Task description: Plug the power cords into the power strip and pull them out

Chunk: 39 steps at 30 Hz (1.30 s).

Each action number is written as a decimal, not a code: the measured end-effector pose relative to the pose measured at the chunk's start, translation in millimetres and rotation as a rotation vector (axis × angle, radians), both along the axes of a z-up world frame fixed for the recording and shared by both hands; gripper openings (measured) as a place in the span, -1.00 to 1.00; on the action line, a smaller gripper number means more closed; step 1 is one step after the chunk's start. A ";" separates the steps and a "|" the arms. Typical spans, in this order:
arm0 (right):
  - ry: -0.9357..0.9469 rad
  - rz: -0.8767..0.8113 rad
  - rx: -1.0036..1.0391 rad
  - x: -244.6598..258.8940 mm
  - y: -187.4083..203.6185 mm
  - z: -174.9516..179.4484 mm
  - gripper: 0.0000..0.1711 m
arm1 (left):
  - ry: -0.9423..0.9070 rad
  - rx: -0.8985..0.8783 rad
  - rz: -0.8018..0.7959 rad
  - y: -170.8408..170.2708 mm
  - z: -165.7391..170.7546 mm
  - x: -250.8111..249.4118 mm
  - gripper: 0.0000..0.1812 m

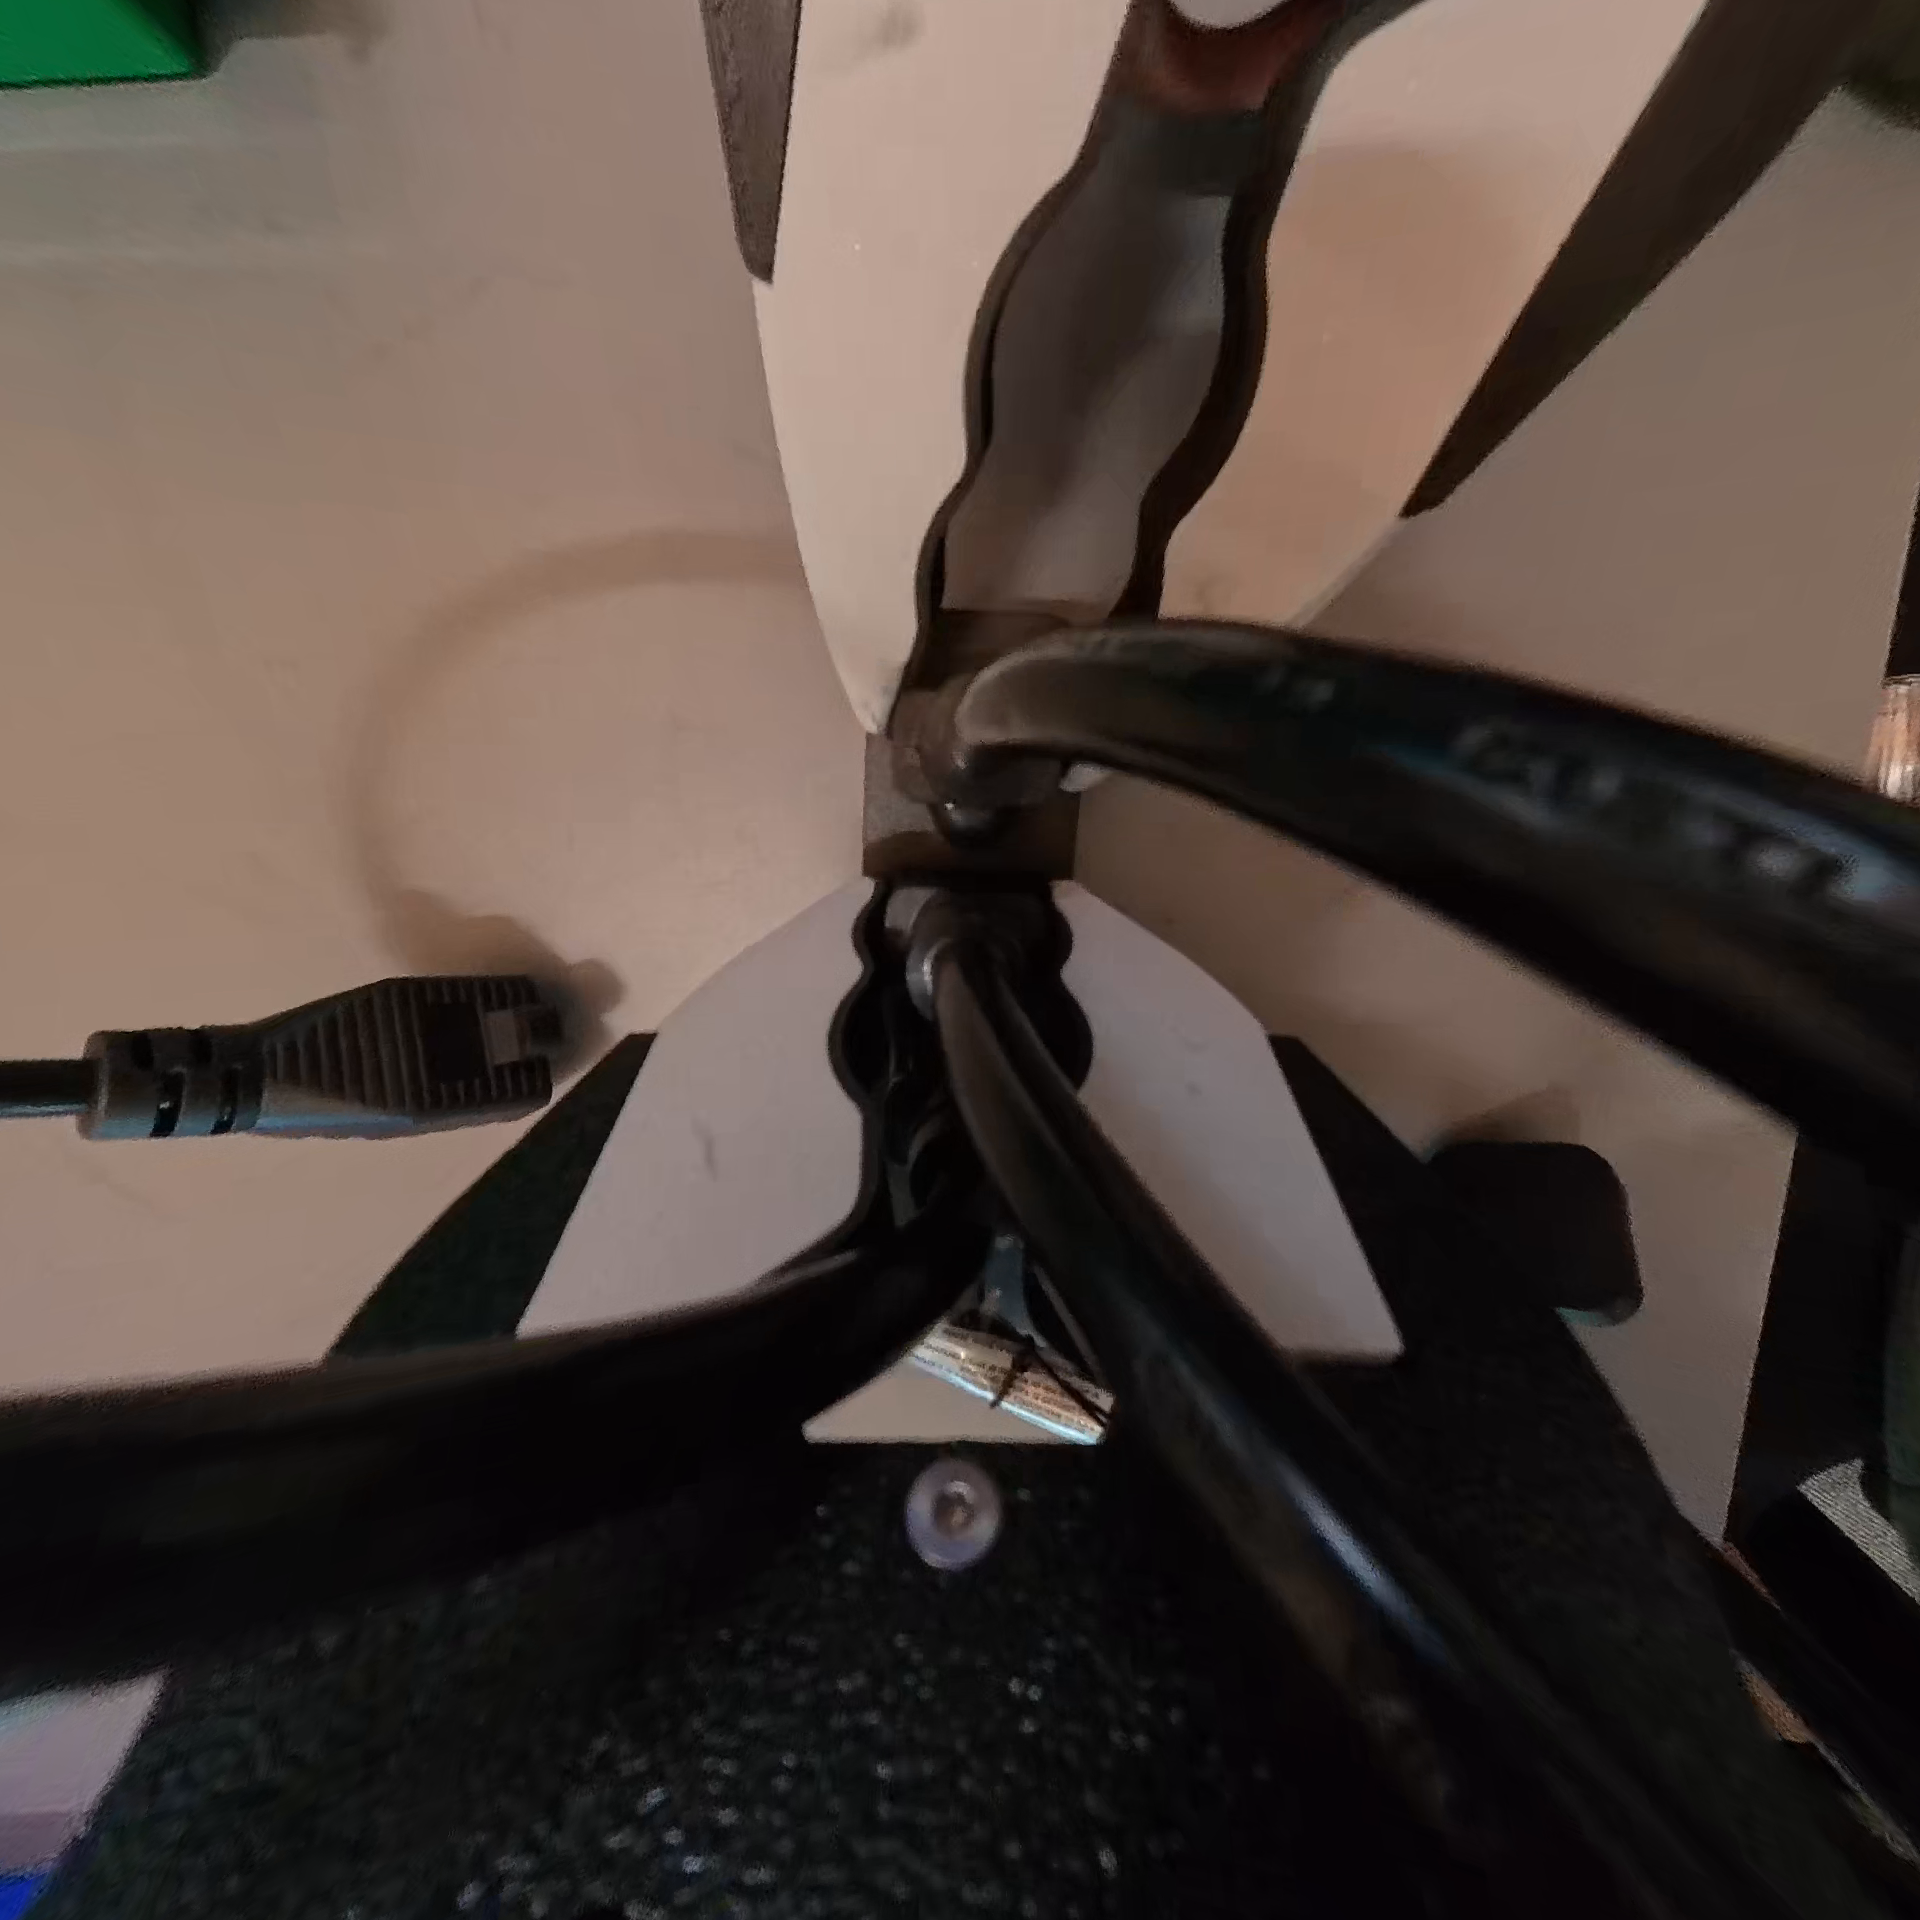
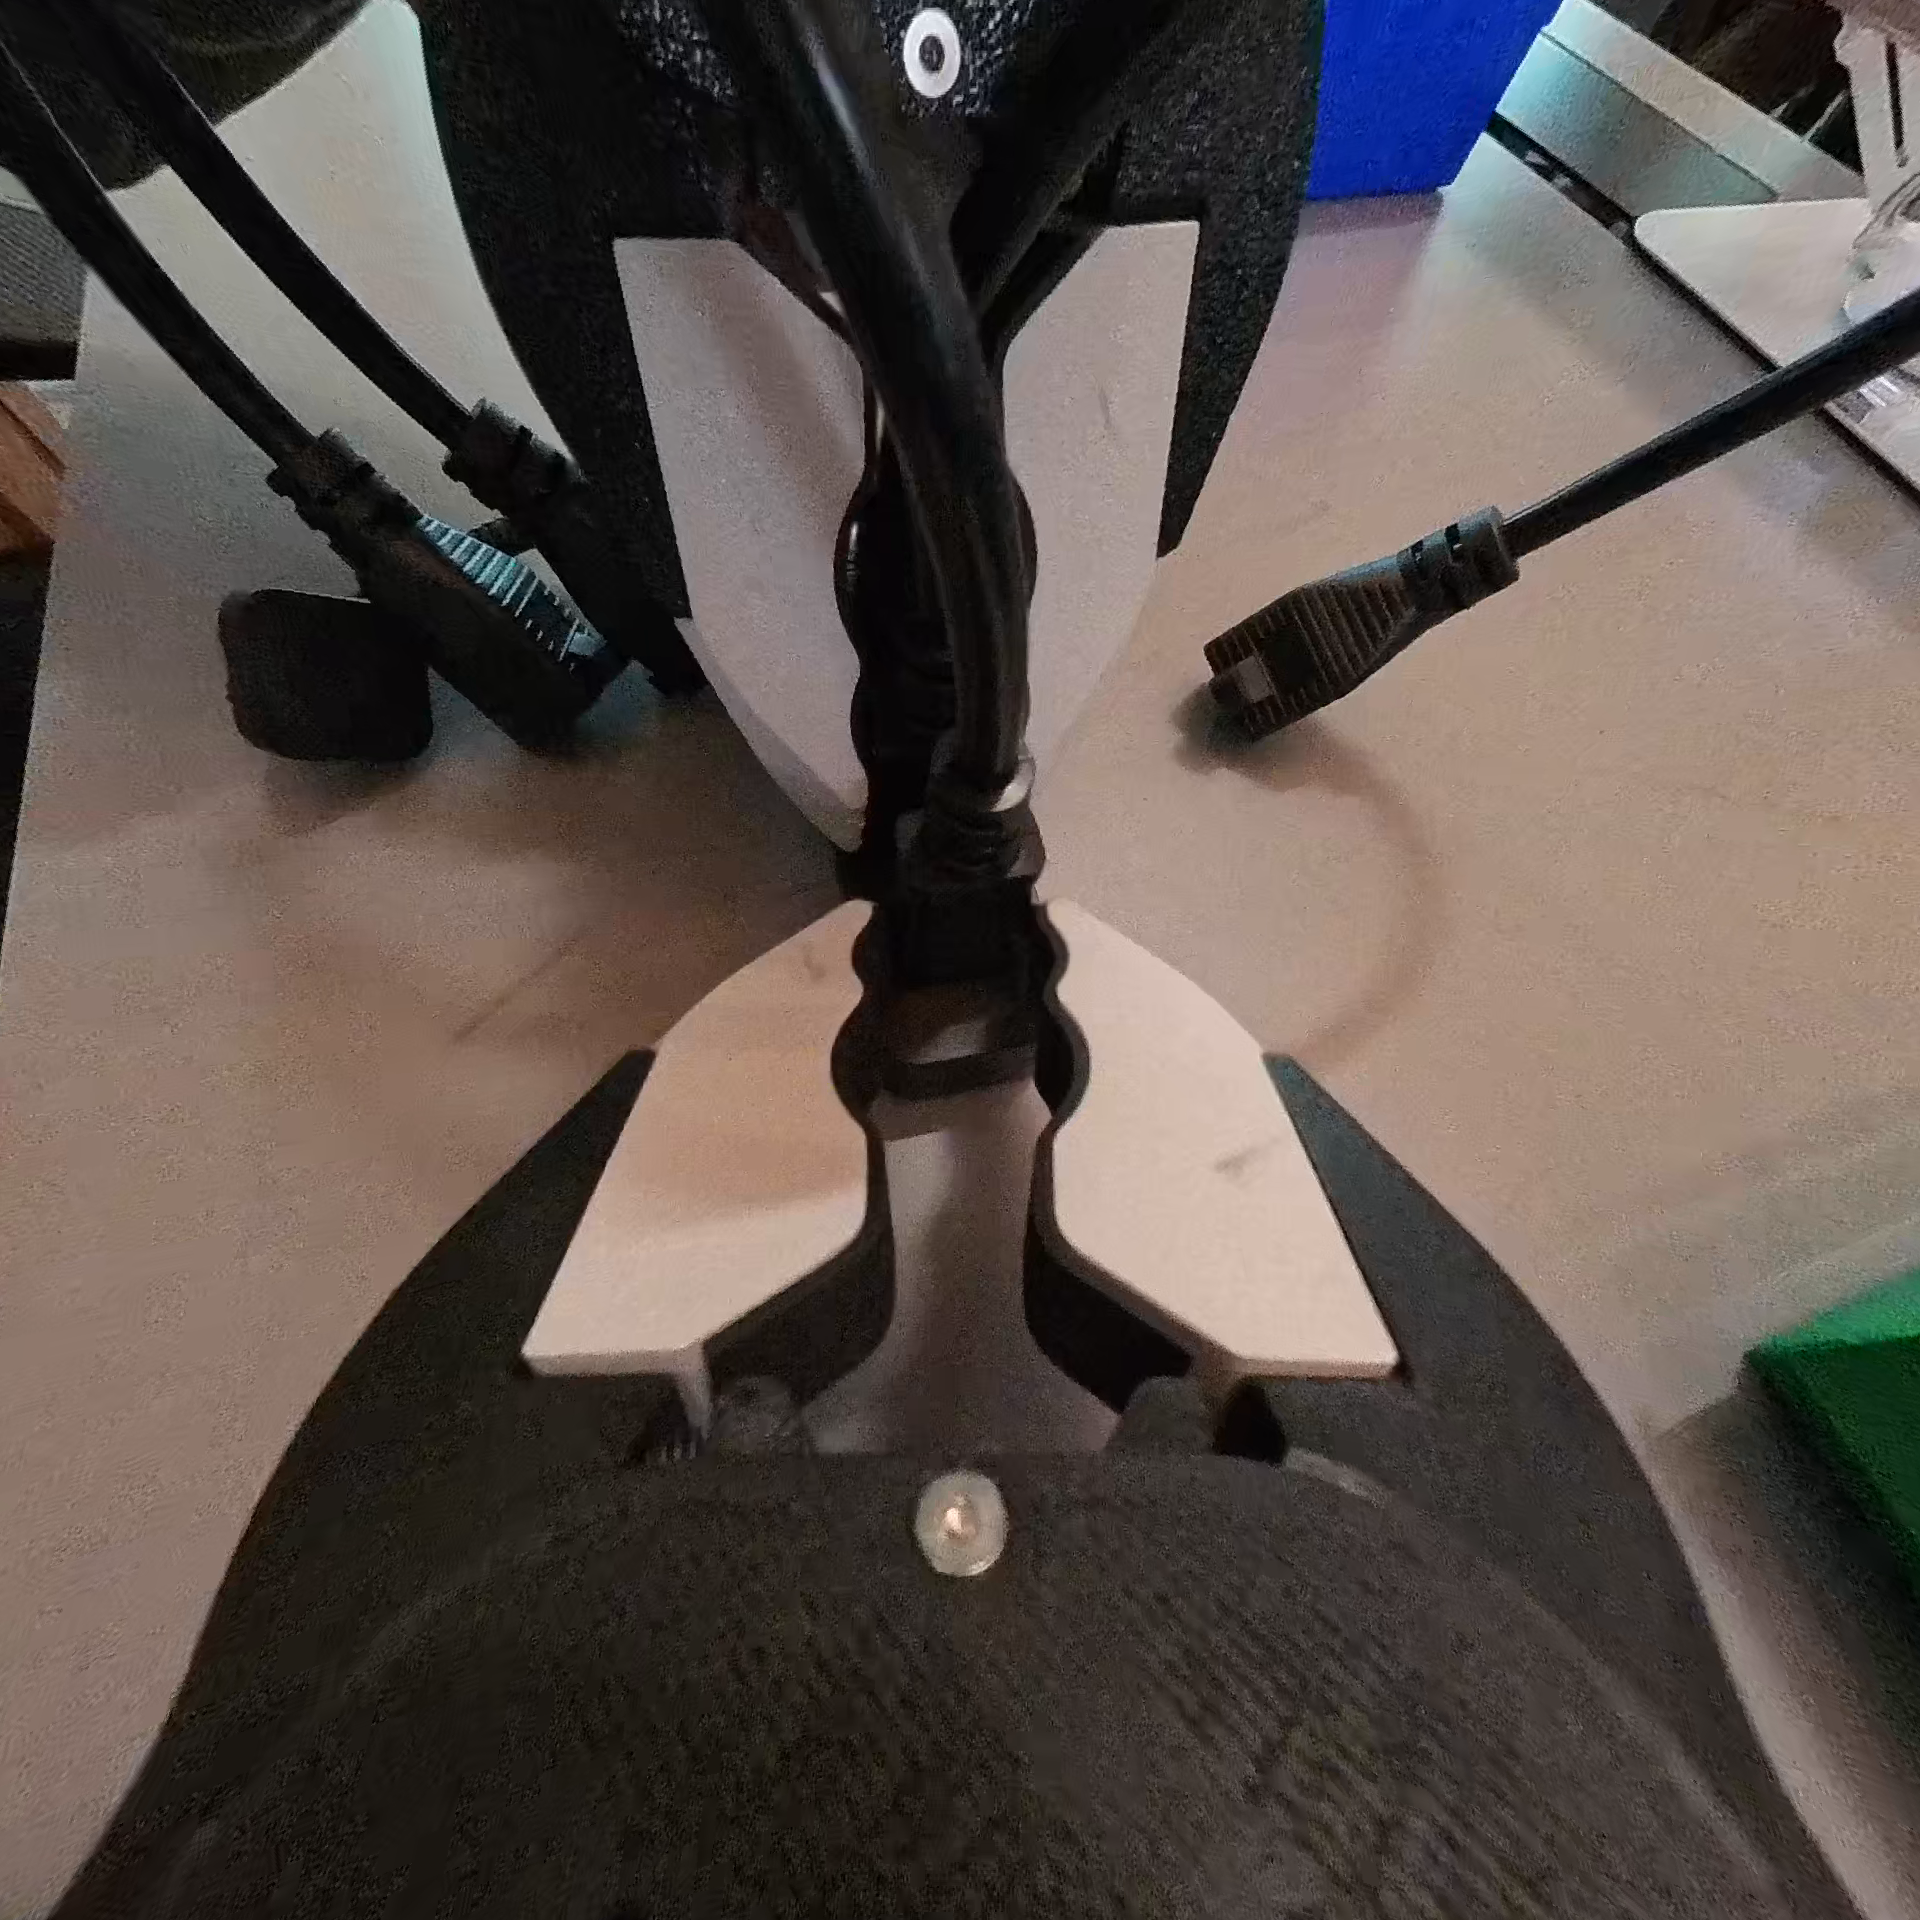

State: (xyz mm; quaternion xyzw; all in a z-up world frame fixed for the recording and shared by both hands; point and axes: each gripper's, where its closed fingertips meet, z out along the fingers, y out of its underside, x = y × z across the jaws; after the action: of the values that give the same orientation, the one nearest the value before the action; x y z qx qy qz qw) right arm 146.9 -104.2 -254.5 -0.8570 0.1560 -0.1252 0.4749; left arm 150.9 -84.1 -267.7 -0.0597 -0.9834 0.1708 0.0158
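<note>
My right gripper (image 2: 956, 920) is shut on a black plug (image 2: 956, 971) and holds it above the beige table (image 2: 312, 987). My left gripper (image 1: 966, 909) faces it tip to tip and is shut on the black cords (image 1: 997, 1049) just behind that plug. The plug shows in the left wrist view (image 1: 894, 821) between the right gripper's fingertips (image 1: 862, 582). A thick black cord (image 1: 1507, 821) bends away to the right. The left gripper also shows in the right wrist view (image 2: 935, 831). I see no power strip in either view.
A loose black connector (image 1: 405, 1065) lies on the table; it also shows in the right wrist view (image 2: 1340, 634). Two more connectors (image 2: 499, 613) and a black block (image 2: 322, 675) lie to the left. A green box (image 2: 1849, 1413), a blue box (image 2: 1403, 94) and a silver device (image 2: 1662, 135) stand at the edges. Less than 4 cm separates the two grippers' tips.
</note>
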 end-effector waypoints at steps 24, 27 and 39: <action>0.102 -0.046 0.051 1.1 4.6 2.6 -0.73 | -0.027 0.073 -0.048 3.4 -0.4 0.9 -0.71; 0.061 -0.031 -0.002 -1.6 6.0 3.2 -0.74 | -0.016 0.069 -0.080 4.0 -0.3 -0.4 -0.71; 0.122 -0.051 0.110 0.8 7.9 8.6 -0.75 | -0.019 0.048 -0.074 5.2 1.3 0.5 -0.71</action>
State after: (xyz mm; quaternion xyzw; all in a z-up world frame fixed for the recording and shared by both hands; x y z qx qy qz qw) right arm 147.7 -96.3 -245.9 -0.8315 0.2130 -0.0760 0.5075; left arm 151.5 -78.9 -266.4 -0.0970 -0.9845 0.1457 0.0141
